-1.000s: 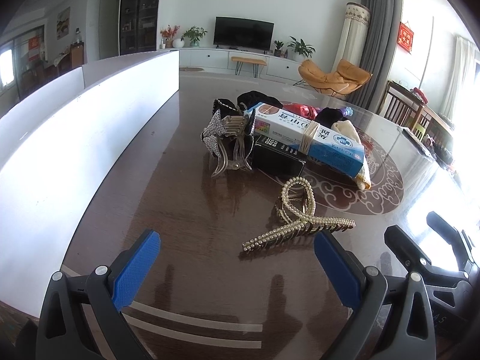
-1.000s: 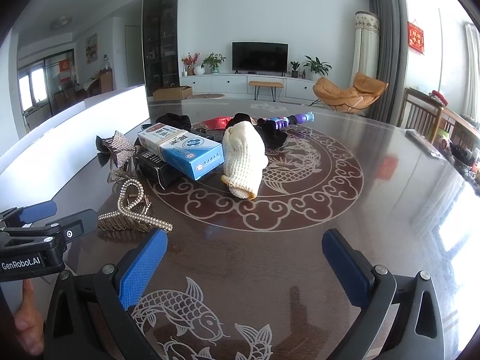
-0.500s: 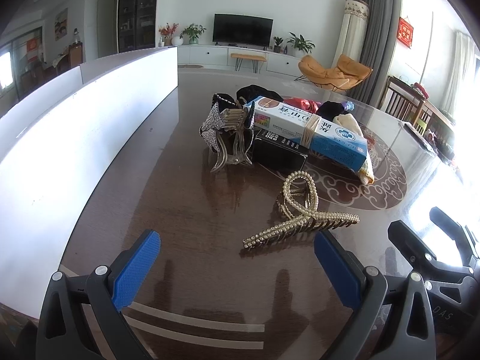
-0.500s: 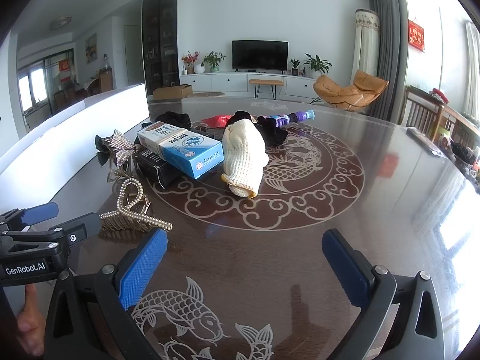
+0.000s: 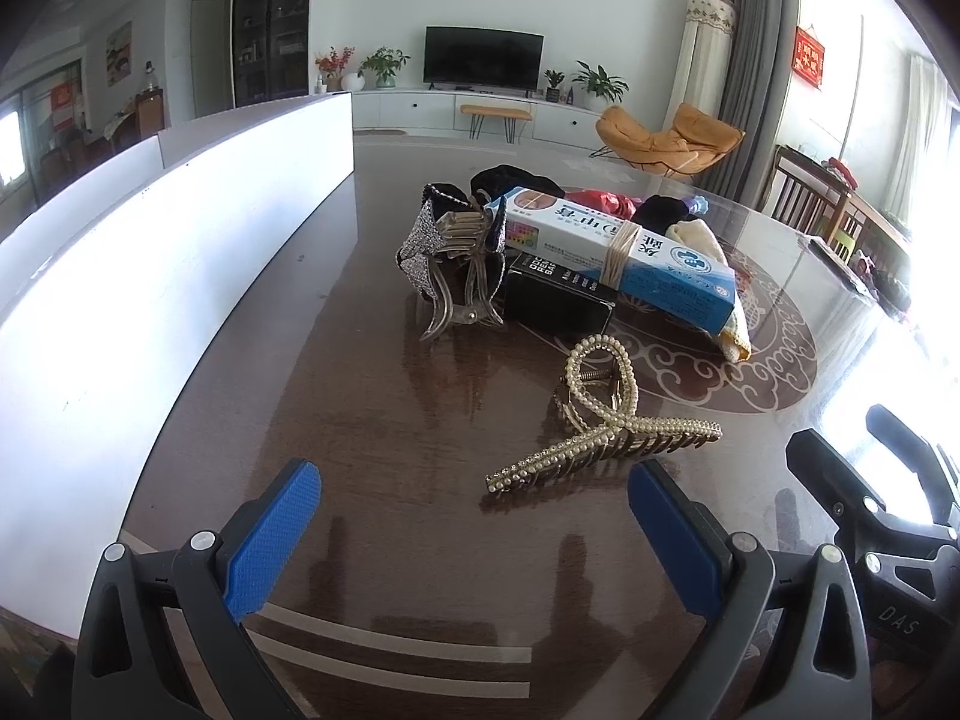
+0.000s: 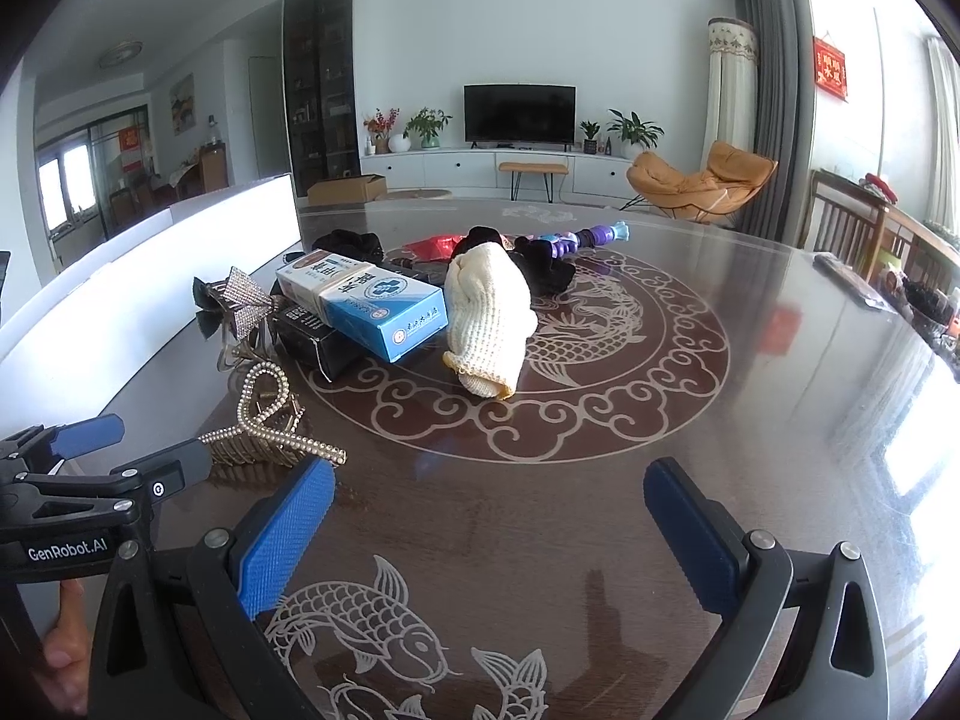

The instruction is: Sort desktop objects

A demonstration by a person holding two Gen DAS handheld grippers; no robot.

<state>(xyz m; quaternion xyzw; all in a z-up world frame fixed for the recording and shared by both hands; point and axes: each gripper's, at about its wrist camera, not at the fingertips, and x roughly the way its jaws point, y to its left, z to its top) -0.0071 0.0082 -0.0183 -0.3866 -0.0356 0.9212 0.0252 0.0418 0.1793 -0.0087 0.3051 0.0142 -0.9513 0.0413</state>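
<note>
Spanning both views, the dark glossy desk (image 6: 780, 420) carries a cluster of objects near its inlaid circular pattern. A white panel (image 5: 150, 276) runs along its left edge. Within the cluster, a blue and white box (image 5: 618, 252) rests tilted atop a black box (image 5: 558, 294), with a cream knitted glove (image 6: 489, 318) just beside them and a rhinestone bow hair clip (image 5: 450, 264) touching the black box's left side. A purple toy (image 6: 576, 239) lies behind the glove. The pearl hair clip (image 5: 600, 420) lies apart from the cluster, nearer the cameras.

The left claw (image 5: 474, 531) is released, fingers spread wide, holding nothing; the pearl hair clip lies just ahead of it, toward its right finger. The right claw (image 6: 492, 531) is likewise released and empty; the pearl hair clip lies to its left, beside the left finger.
</note>
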